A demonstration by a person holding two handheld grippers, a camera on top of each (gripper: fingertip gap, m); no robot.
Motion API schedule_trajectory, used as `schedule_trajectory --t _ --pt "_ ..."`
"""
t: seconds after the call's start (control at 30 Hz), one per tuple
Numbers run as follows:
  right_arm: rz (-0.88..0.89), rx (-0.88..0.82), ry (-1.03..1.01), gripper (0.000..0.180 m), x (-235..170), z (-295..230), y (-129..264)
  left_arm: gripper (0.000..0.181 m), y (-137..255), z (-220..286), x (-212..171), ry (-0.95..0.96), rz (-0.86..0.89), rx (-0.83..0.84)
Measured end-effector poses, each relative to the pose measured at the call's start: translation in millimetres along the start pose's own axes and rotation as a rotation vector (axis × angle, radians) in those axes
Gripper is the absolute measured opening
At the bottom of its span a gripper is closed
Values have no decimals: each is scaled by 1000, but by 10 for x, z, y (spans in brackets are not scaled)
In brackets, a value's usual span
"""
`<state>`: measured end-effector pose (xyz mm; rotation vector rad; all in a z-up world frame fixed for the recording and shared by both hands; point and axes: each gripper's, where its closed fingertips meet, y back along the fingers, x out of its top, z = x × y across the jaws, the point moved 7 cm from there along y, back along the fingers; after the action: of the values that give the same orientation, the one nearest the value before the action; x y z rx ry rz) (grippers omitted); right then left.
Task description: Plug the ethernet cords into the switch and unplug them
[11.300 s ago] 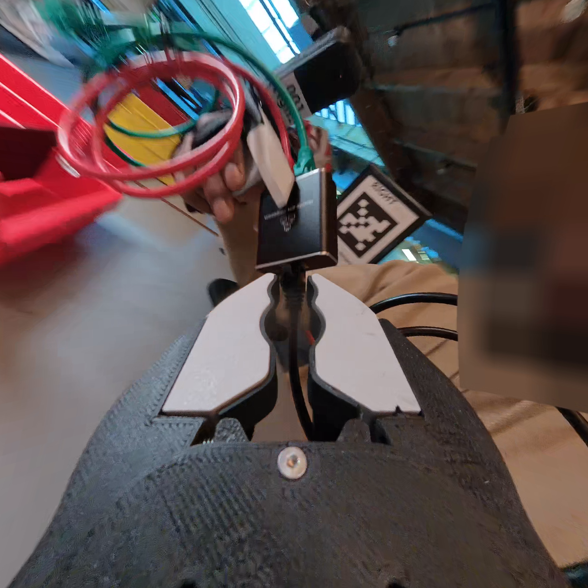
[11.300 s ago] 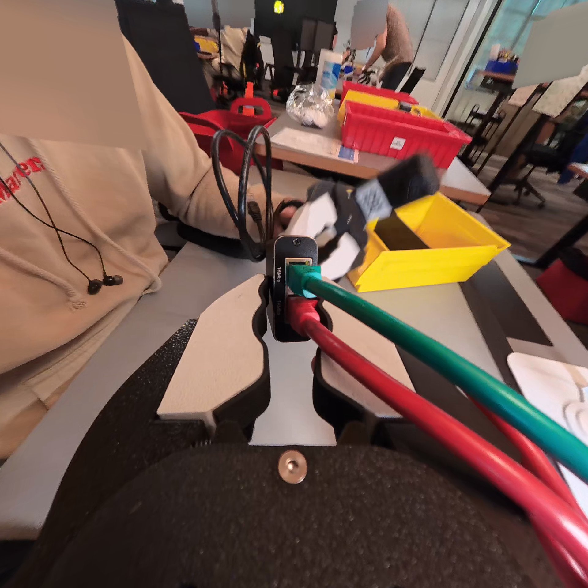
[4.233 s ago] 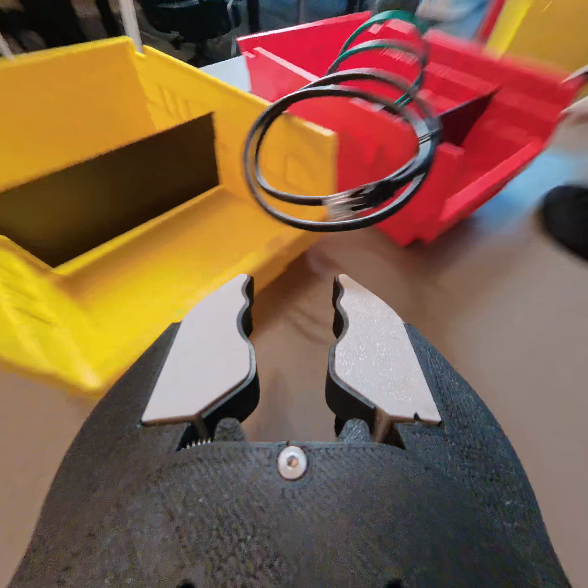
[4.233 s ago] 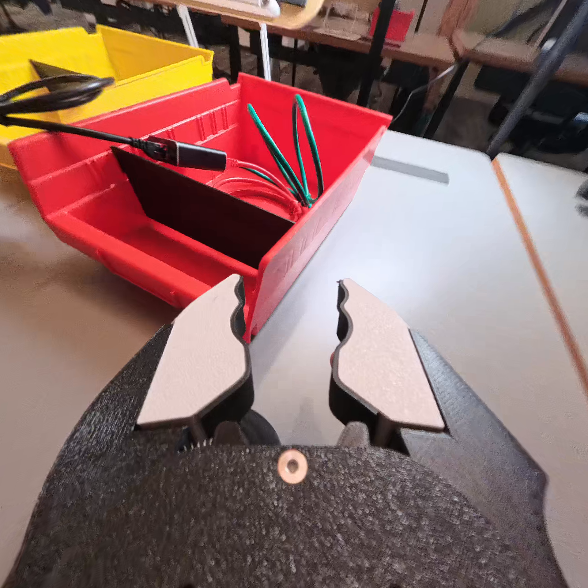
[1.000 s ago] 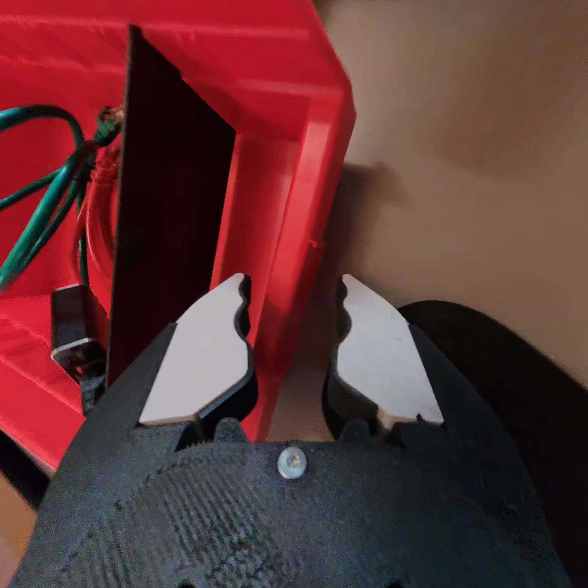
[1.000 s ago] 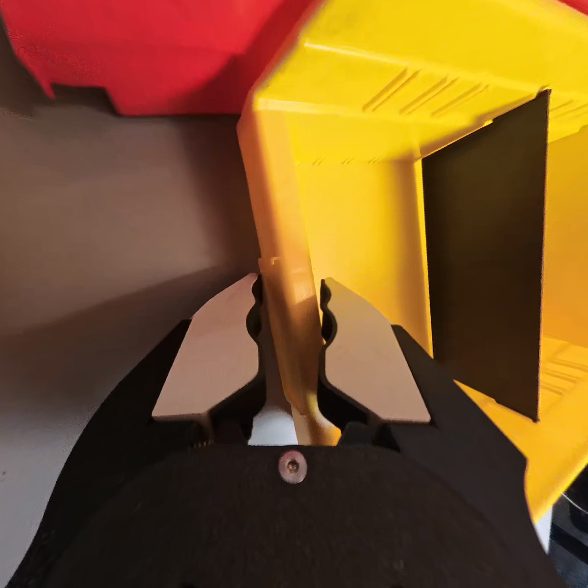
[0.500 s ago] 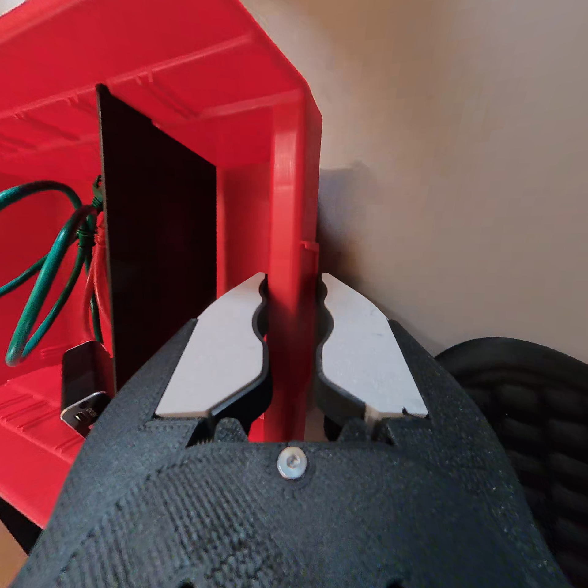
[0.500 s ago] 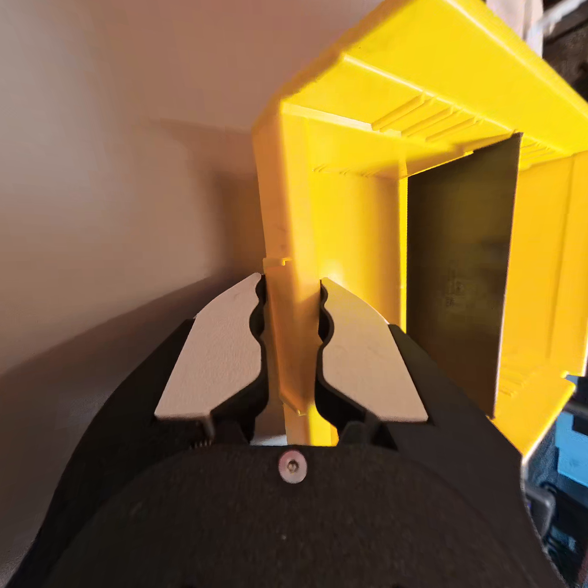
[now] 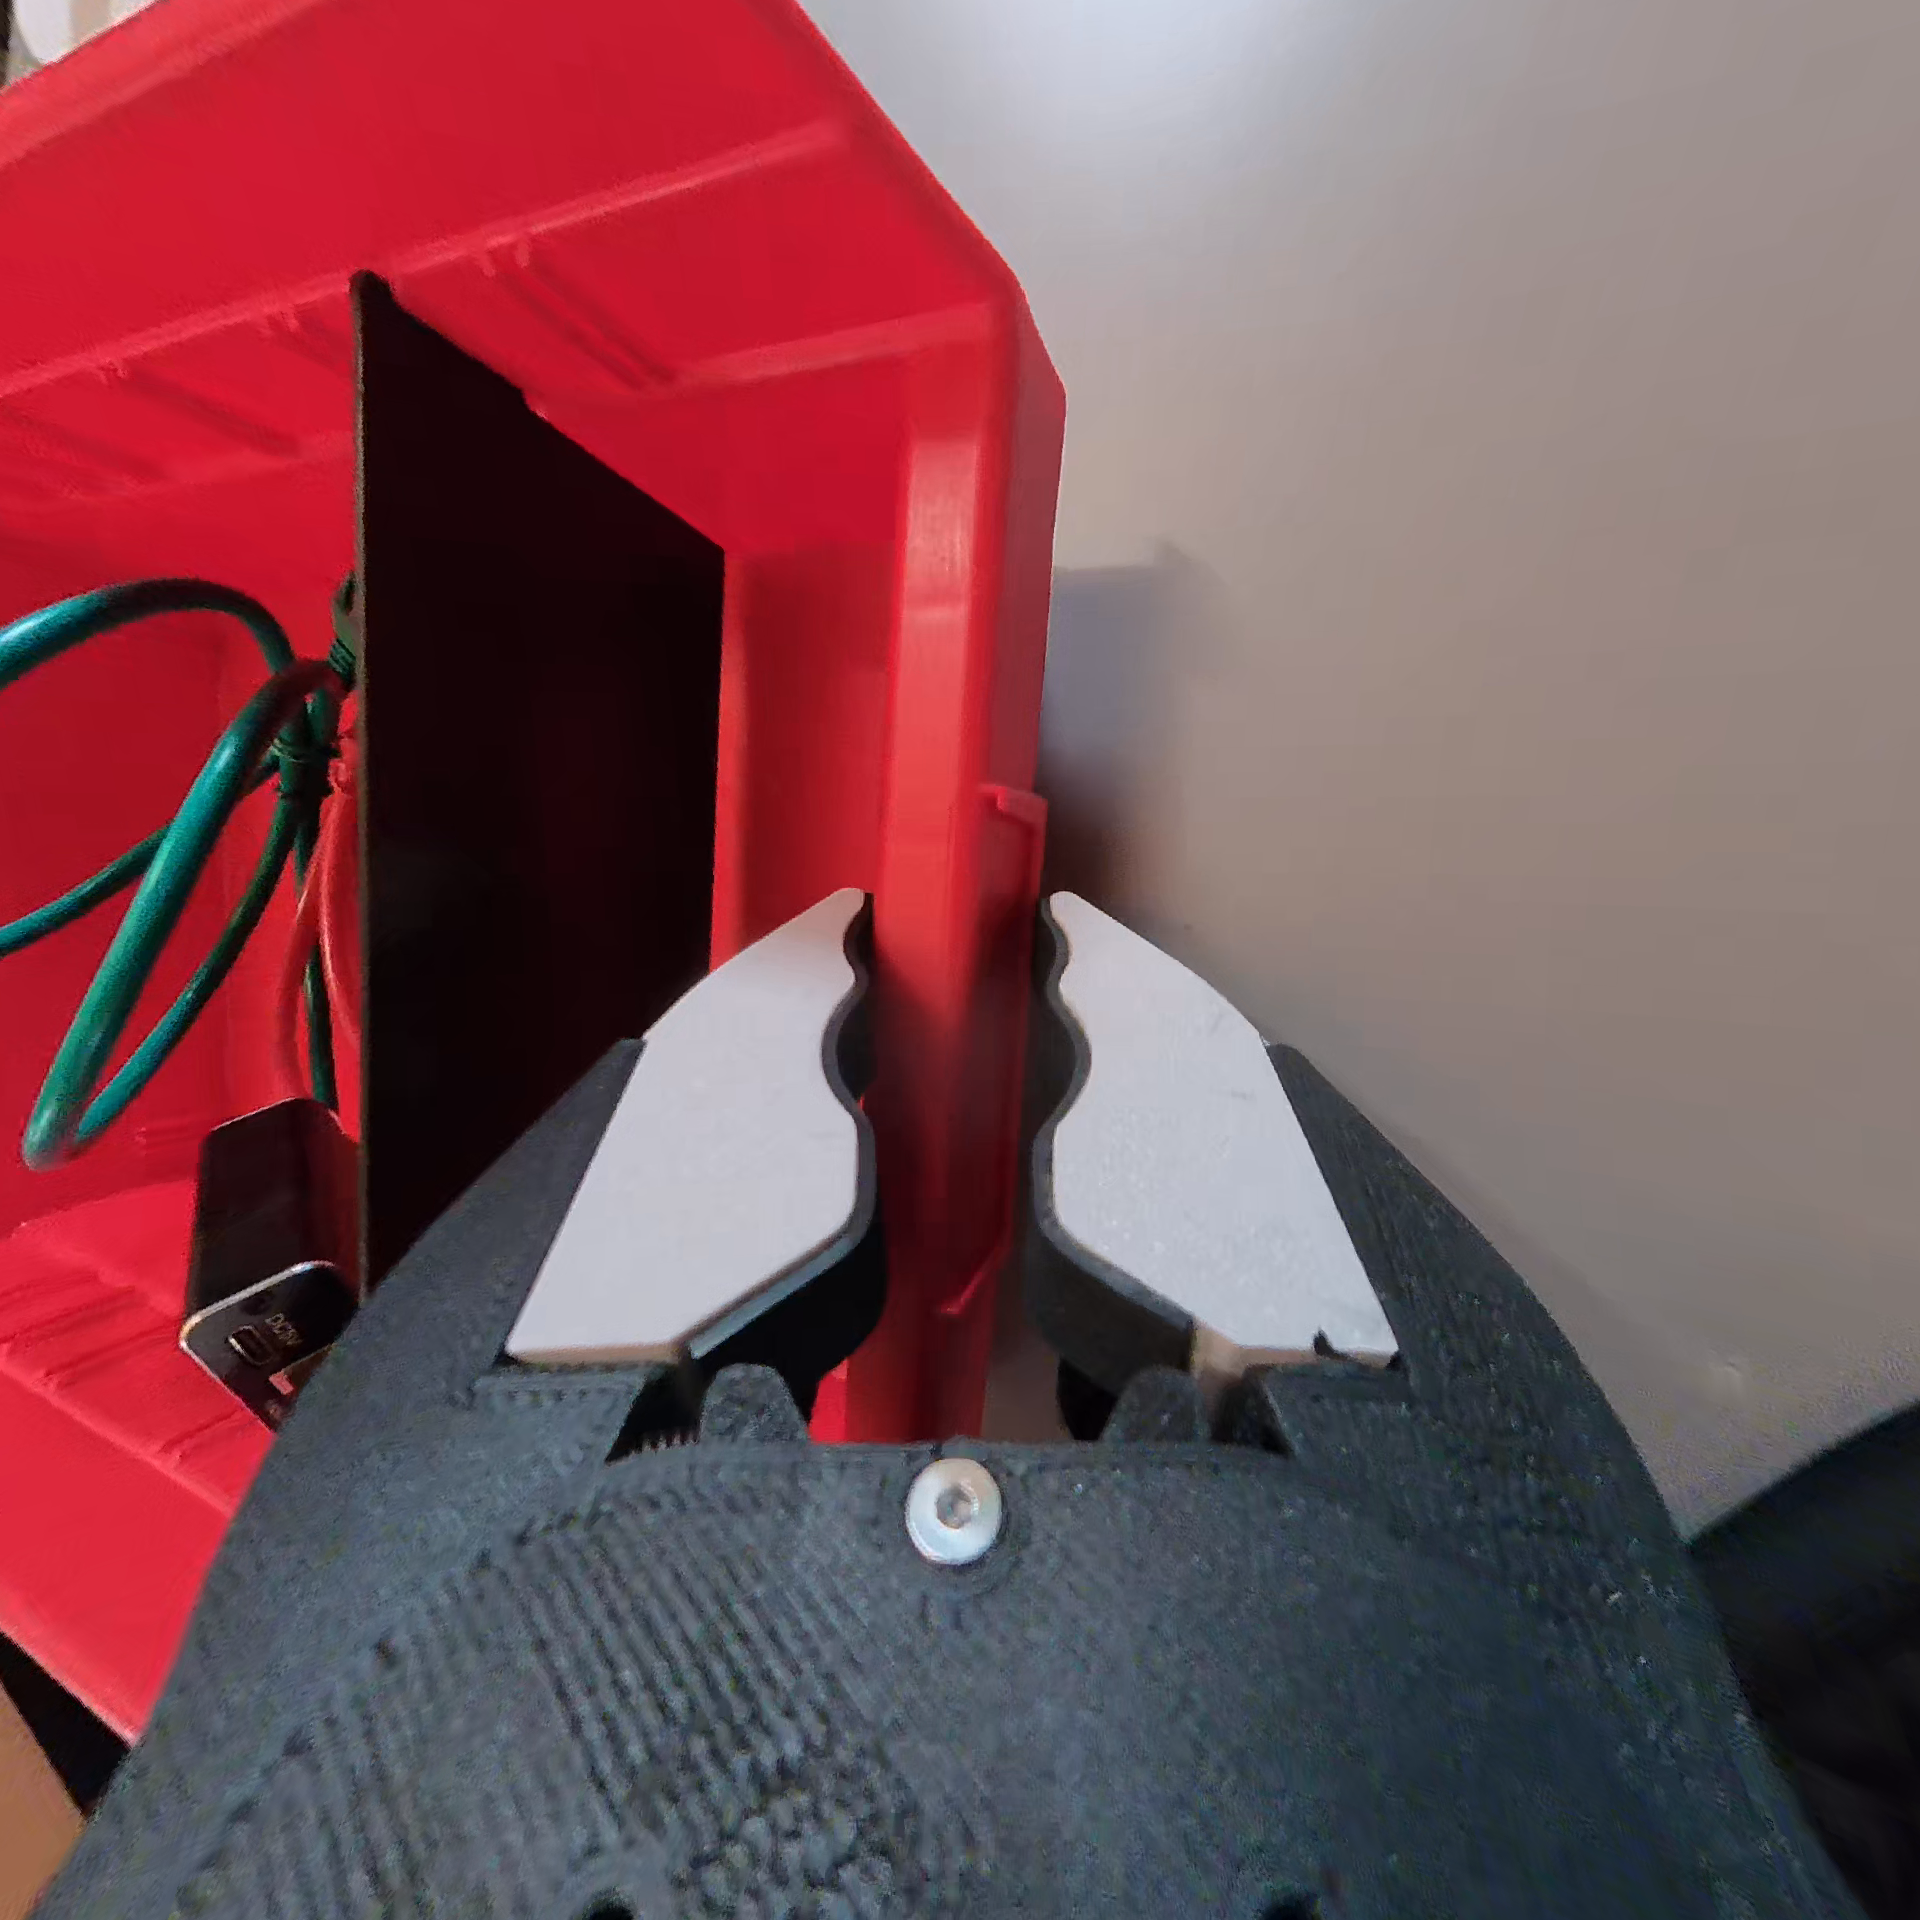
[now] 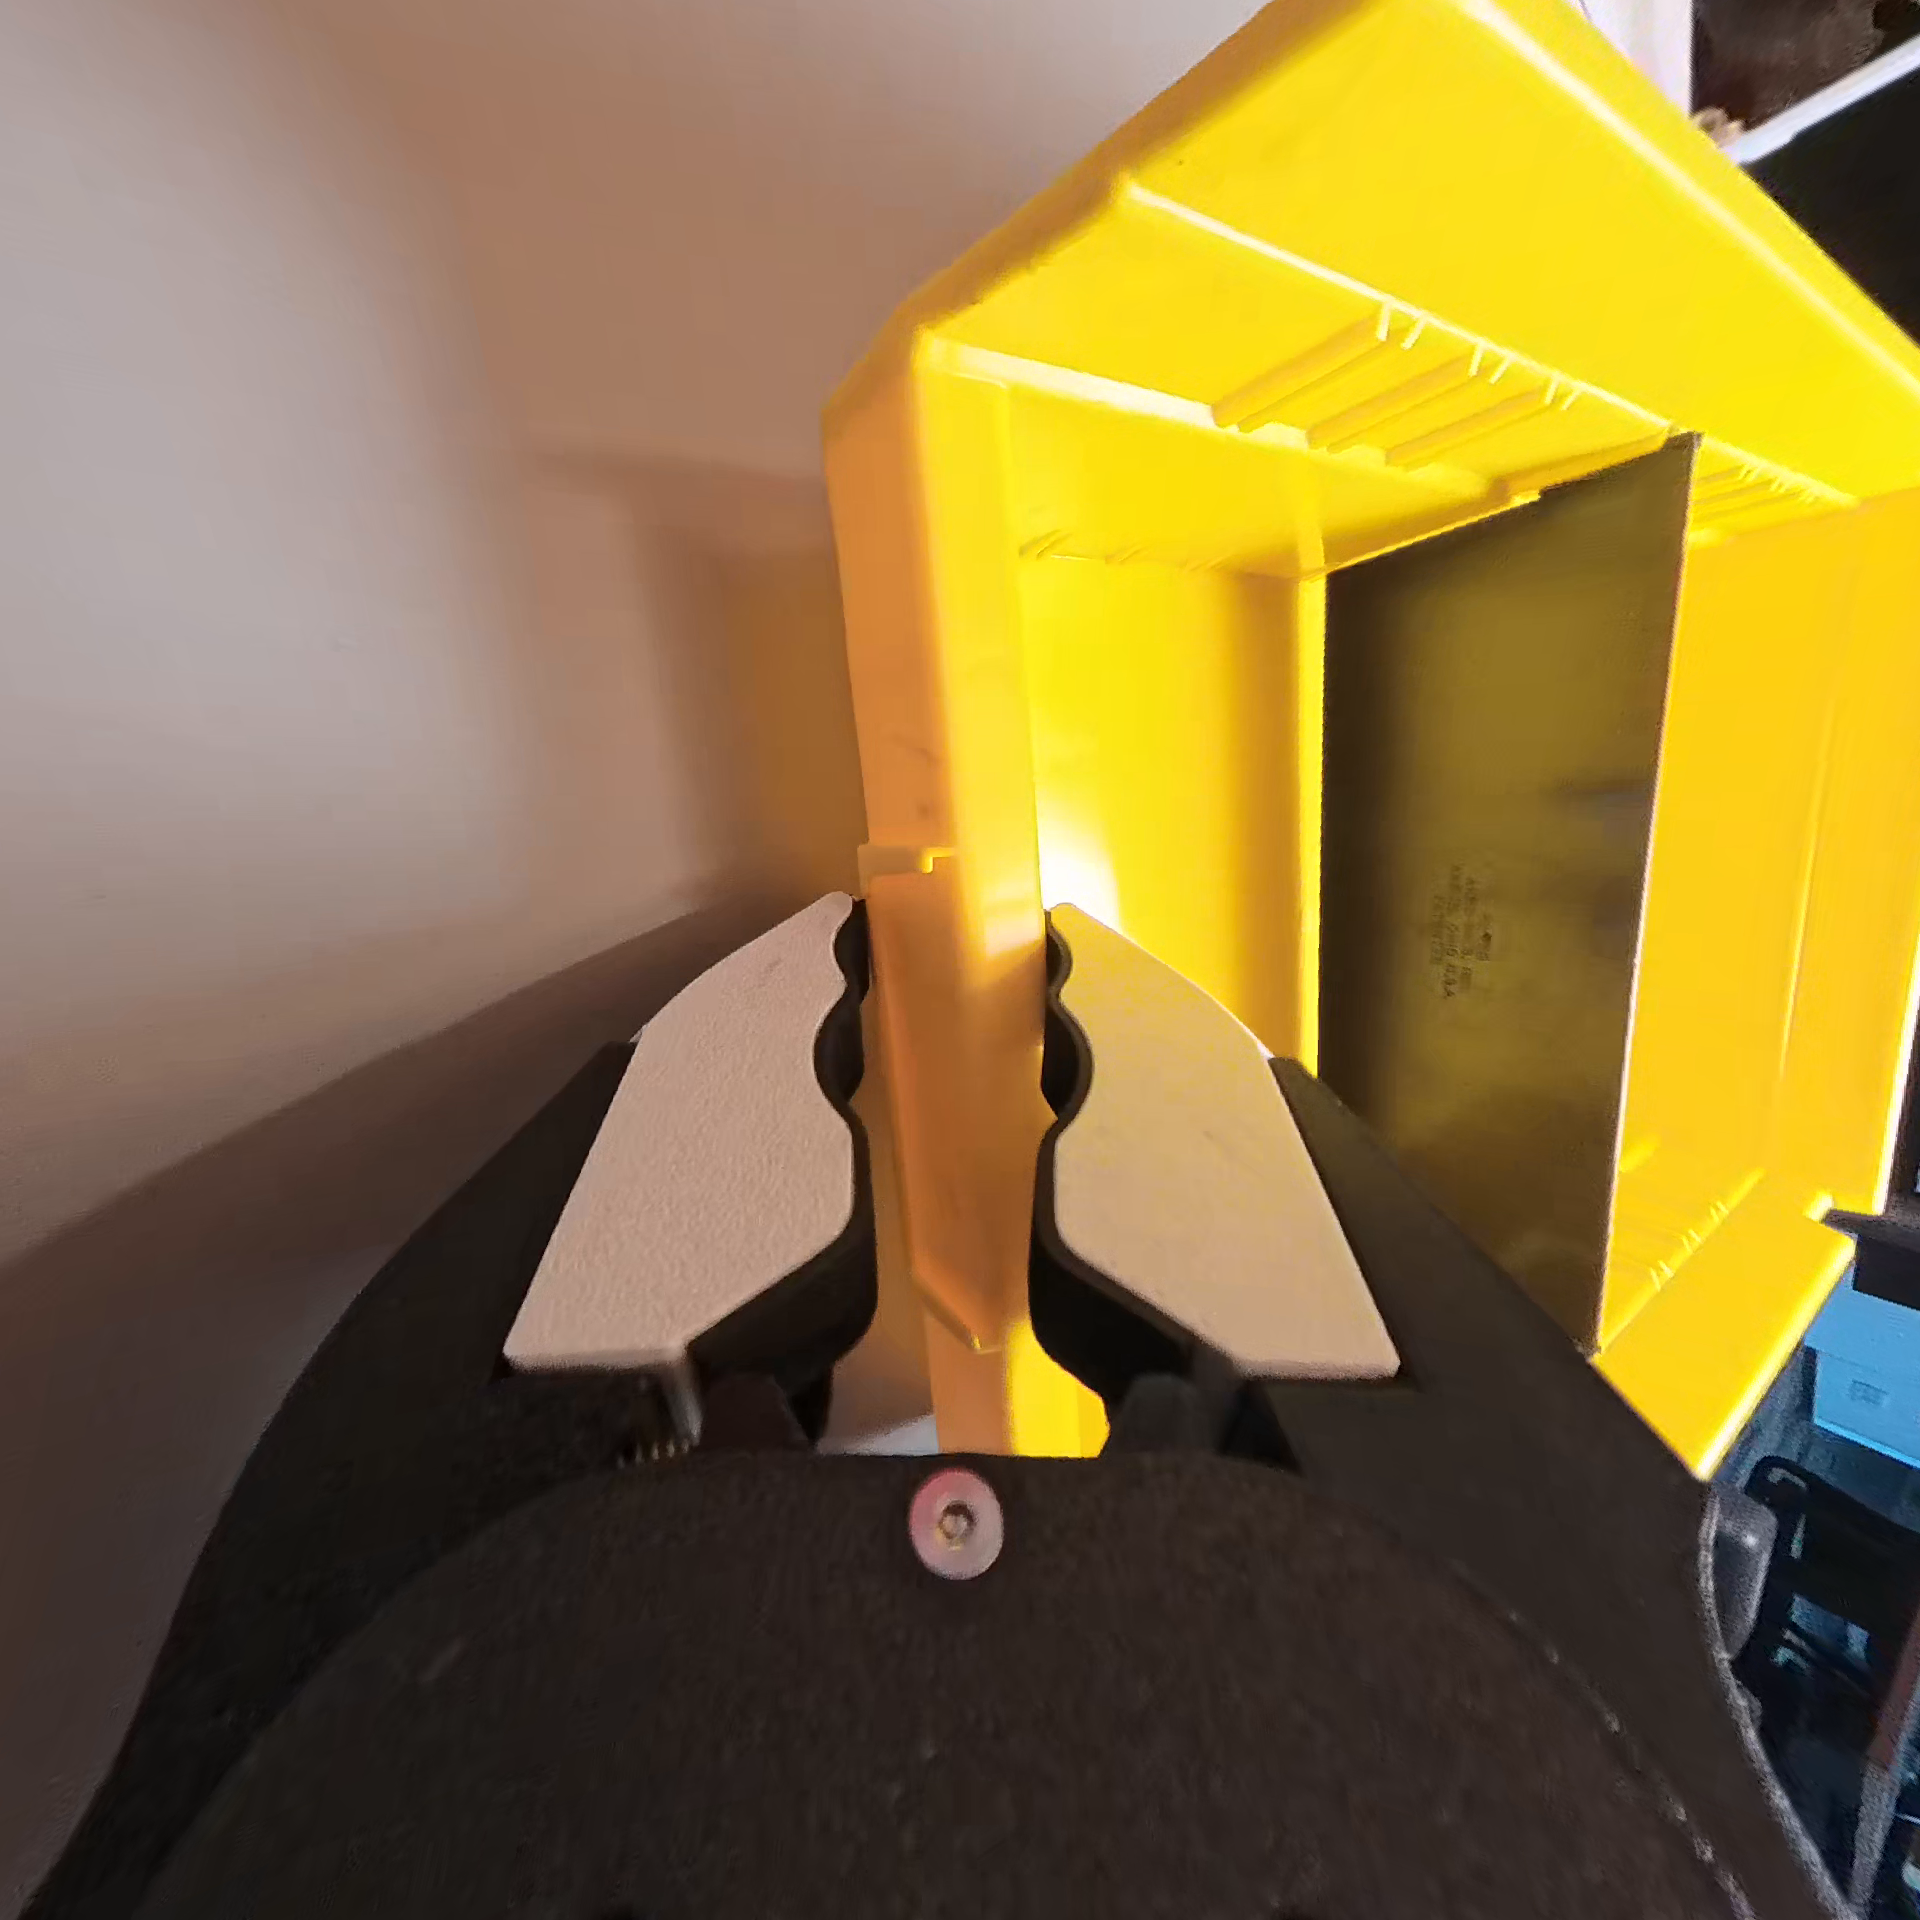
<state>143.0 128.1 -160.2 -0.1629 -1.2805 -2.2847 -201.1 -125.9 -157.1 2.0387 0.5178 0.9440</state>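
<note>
My left gripper (image 9: 954,914) is shut on the side wall of a red bin (image 9: 966,644). Inside that bin, left of a black divider (image 9: 530,831), lie a coiled green ethernet cord (image 9: 156,904), a bit of red cord (image 9: 317,914) and the small black switch (image 9: 265,1257), partly hidden by my gripper body. My right gripper (image 10: 951,920) is shut on the side wall of a yellow bin (image 10: 935,665). That bin holds a dark divider (image 10: 1496,862) and shows nothing else inside.
Pale tabletop lies right of the red bin (image 9: 1455,623) and left of the yellow bin (image 10: 364,520). A dark object (image 9: 1829,1579) sits at the lower right of the left wrist view. Dark room furniture (image 10: 1849,1455) shows beyond the yellow bin. The grippers' ends are close to 40 cm from one another.
My left gripper closed on the red bin's wall between one second and half a second ago, and it still holds it. My right gripper keeps its grip on the yellow bin, which has shifted against the background.
</note>
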Motion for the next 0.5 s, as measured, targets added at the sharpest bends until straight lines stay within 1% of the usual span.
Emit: schedule_trajectory --t 0.2,0.27,0.37,0.4,0.5 --pt "9 -21 -42 31 16 117 -99 29 -117 -220 -4 32 -2 54" --pt "42 -45 -70 36 32 123 -97 29 -145 -293 -21 40 6 68" --pt "160 -62 -148 52 128 108 30 31 -158 -373 -37 64 12 124" --pt "220 -67 -184 54 179 102 98 34 -151 -382 -38 68 7 154" --pt "417 -81 -292 53 327 84 298 44 -54 -391 -2 92 25 211"
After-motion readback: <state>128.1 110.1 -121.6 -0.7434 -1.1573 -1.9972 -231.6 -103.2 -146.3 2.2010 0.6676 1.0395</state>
